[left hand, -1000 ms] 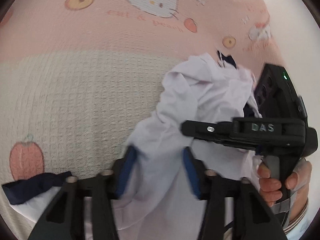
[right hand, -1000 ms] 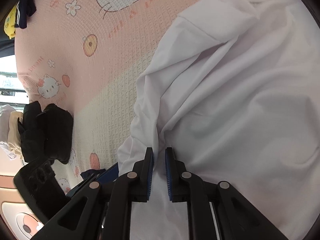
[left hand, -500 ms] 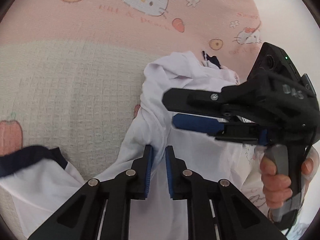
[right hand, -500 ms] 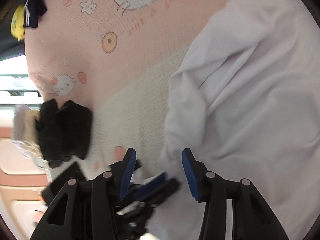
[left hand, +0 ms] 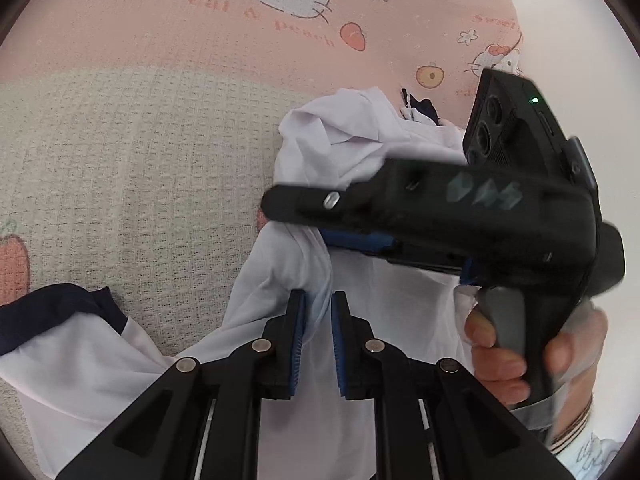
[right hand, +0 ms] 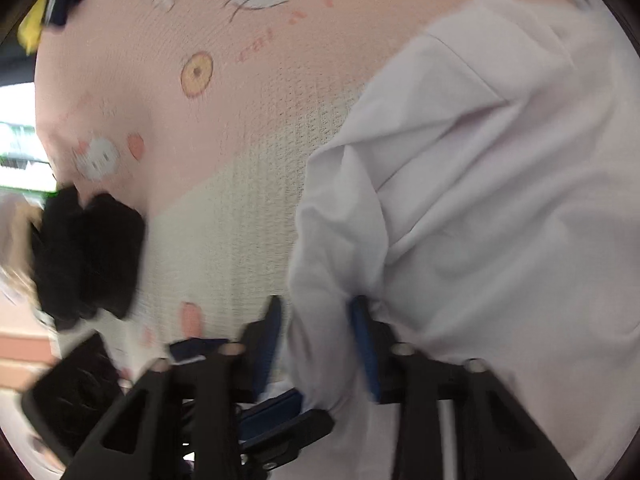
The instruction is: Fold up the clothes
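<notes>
On the bed (left hand: 132, 152), covered by a waffle-weave blanket (right hand: 256, 128) in pink and cream with cartoon cat and peach prints, lies a crumpled white garment (left hand: 328, 148). Navy trim shows at its cuff (left hand: 56, 304) and at the collar (left hand: 424, 110).

Left hand-held gripper (left hand: 318, 334): jaws nearly together, blue pads pinching a gathered fold of the white garment; fabric bunches up between the pads and runs upward from them.

Right hand-held gripper (left hand: 360, 240), seen side-on from the left wrist view: black body, green light lit, a hand (left hand: 520, 356) wrapped round its grip. Its tips sit just above the left one's, in the same bunch of cloth. From its own camera (right hand: 316, 320), the jaws stand apart with a fold of white cloth between the blue pads; not clamped. View is motion-blurred.

White garment (right hand: 480, 200) fills the right half of the right wrist view, rumpled, lying across the cream band of the blanket and onto the pink.

Toward the bed's far edge in the right wrist view: a dark bundle of clothing (right hand: 88, 256), blurred. Yellow and navy items (right hand: 44, 12) at the far corner, too blurred to identify.
</notes>
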`<move>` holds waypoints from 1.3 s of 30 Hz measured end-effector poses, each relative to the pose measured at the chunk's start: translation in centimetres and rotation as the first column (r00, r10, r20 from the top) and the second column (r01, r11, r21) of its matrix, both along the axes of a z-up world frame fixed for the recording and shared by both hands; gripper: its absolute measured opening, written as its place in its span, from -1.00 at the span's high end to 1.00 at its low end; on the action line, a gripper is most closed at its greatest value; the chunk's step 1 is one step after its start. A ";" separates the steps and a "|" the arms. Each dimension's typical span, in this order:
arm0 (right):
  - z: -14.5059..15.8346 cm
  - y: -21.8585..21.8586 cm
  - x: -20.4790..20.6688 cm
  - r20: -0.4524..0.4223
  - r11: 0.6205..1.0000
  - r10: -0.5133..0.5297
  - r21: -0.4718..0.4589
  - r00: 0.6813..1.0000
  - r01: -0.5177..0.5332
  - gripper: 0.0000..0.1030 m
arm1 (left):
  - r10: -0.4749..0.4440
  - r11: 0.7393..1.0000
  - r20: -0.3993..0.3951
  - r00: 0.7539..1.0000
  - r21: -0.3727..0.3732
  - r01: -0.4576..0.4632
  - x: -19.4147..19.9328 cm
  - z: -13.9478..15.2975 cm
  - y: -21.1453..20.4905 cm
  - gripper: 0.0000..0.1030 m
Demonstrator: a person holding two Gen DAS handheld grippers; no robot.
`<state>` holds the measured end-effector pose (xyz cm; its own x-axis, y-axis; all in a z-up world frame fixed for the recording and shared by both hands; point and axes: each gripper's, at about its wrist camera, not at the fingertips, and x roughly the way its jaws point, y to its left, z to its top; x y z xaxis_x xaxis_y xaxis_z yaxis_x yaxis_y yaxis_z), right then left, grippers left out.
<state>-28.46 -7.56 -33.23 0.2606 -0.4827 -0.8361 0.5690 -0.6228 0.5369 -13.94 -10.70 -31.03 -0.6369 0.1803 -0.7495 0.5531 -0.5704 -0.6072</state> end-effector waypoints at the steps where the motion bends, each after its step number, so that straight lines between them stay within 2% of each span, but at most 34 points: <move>1: 0.0 -0.1 0.2 -0.019 1.000 0.008 0.001 1.000 -0.008 0.69 | -0.004 1.000 -0.001 1.000 0.003 0.004 -0.1 0.0 -0.1 0.78; 2: 0.0 -0.2 0.3 -0.038 1.000 0.016 0.002 0.999 -0.016 0.74 | -0.009 1.000 -0.003 1.000 0.005 0.009 -0.2 0.0 -0.1 0.78; 4: -0.2 -0.1 0.2 0.005 0.999 -0.008 -0.048 1.000 0.008 0.77 | -0.012 1.000 -0.001 1.000 0.001 0.012 -0.3 0.2 -0.3 0.78; 6: -0.5 0.0 -0.2 0.103 0.991 -0.025 -0.125 0.994 0.038 0.77 | -0.003 1.000 -0.010 1.000 0.003 0.003 -0.1 0.5 -0.6 0.78; 10: -1.3 -0.1 -1.0 0.342 0.956 -0.039 -0.259 0.939 0.134 0.78 | 0.042 0.999 -0.041 0.998 0.030 -0.041 1.1 1.4 -1.3 0.78; 14: -0.5 0.0 -1.1 0.461 0.915 -0.019 -0.349 0.887 0.201 0.78 | 0.072 0.997 -0.061 0.996 0.032 -0.070 2.1 2.6 -2.1 0.78; 17: 1.2 0.5 -1.7 0.491 0.877 -0.020 -0.410 0.871 0.251 0.78 | 0.076 0.996 -0.032 0.997 -0.053 -0.078 2.5 3.7 -1.9 0.78; 20: 3.2 0.9 -2.7 0.442 0.865 -0.040 -0.434 0.896 0.252 0.79 | 0.095 0.983 0.020 0.995 -0.161 -0.091 3.0 4.4 -1.8 0.77; 25: 3.1 1.5 -3.8 0.443 0.872 -0.081 -0.403 0.893 0.278 0.79 | 0.116 0.988 0.005 0.993 -0.100 -0.114 3.9 3.8 -2.2 0.77; 30: 3.1 1.7 -4.2 0.384 0.894 -0.108 -0.366 0.917 0.258 0.79 | 0.074 0.984 0.010 0.997 -0.160 -0.072 3.7 4.6 -1.9 0.74; 32: 3.1 1.8 -4.1 0.366 0.900 -0.106 -0.360 0.924 0.246 0.79 | 0.056 0.982 0.009 0.998 -0.182 -0.054 3.5 4.9 -1.8 0.63; 34: 3.2 2.0 -4.1 0.349 0.906 -0.103 -0.354 0.931 0.233 0.78 | 0.047 0.982 0.013 0.999 -0.181 -0.044 2.8 4.8 -1.9 0.18; 35: 3.2 2.1 -4.1 0.340 0.908 -0.102 -0.351 0.935 0.227 0.78 | 0.046 0.984 0.014 0.999 -0.171 -0.043 2.4 4.6 -2.0 0.12; 39: 3.2 2.4 -4.1 0.305 0.919 -0.096 -0.338 0.948 0.202 0.78 | 0.011 0.990 -0.015 1.000 -0.139 -0.013 1.4 3.7 -1.9 0.11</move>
